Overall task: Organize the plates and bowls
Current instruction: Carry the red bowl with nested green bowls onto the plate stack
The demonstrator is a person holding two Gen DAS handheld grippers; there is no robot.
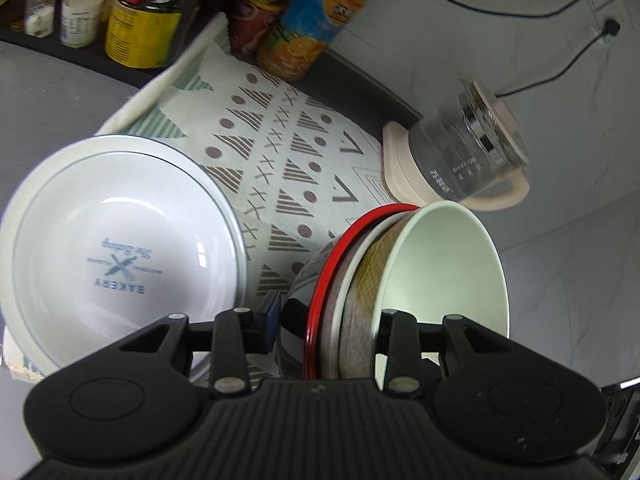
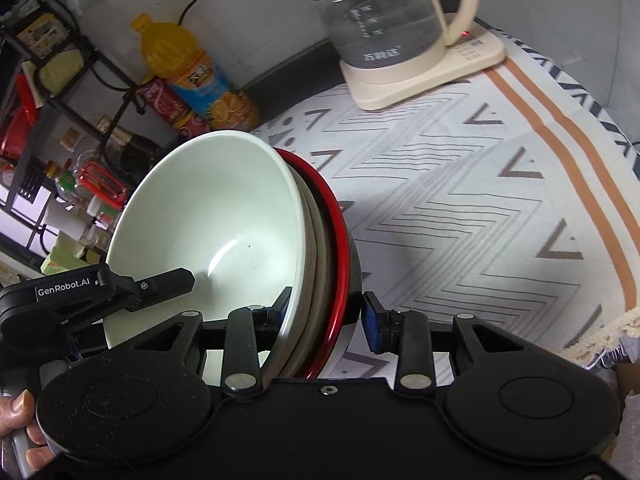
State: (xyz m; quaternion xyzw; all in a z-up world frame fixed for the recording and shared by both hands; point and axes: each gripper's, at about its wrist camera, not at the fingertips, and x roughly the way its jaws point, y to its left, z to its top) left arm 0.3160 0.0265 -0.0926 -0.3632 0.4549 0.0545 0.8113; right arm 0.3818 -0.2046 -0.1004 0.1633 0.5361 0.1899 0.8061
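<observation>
A stack of nested bowls [image 1: 440,272] hangs tilted over the patterned mat [image 1: 280,140], held from two sides. The top bowl is pale green inside; a white-rimmed and a red-rimmed bowl [image 1: 316,312] nest below it. My left gripper [image 1: 326,320] is shut on the stack's rim, one finger inside the green bowl. My right gripper [image 2: 326,316] is shut on the opposite rim of the bowl stack [image 2: 224,216], its outer pad [image 2: 372,328] on the dark bottom bowl. The right wrist view also shows the left gripper's finger [image 2: 160,282] inside the bowl. A white deep plate [image 1: 120,240] printed "BAKERY" lies on the mat at left.
A glass kettle [image 2: 392,20] on a cream base stands at the mat's far edge. An orange juice bottle [image 2: 192,68], cans and jars line the wall beside a black rack [image 2: 48,60]. The mat [image 2: 480,200] spreads to the right of the stack. Fingers of a hand [image 2: 20,408] show at lower left.
</observation>
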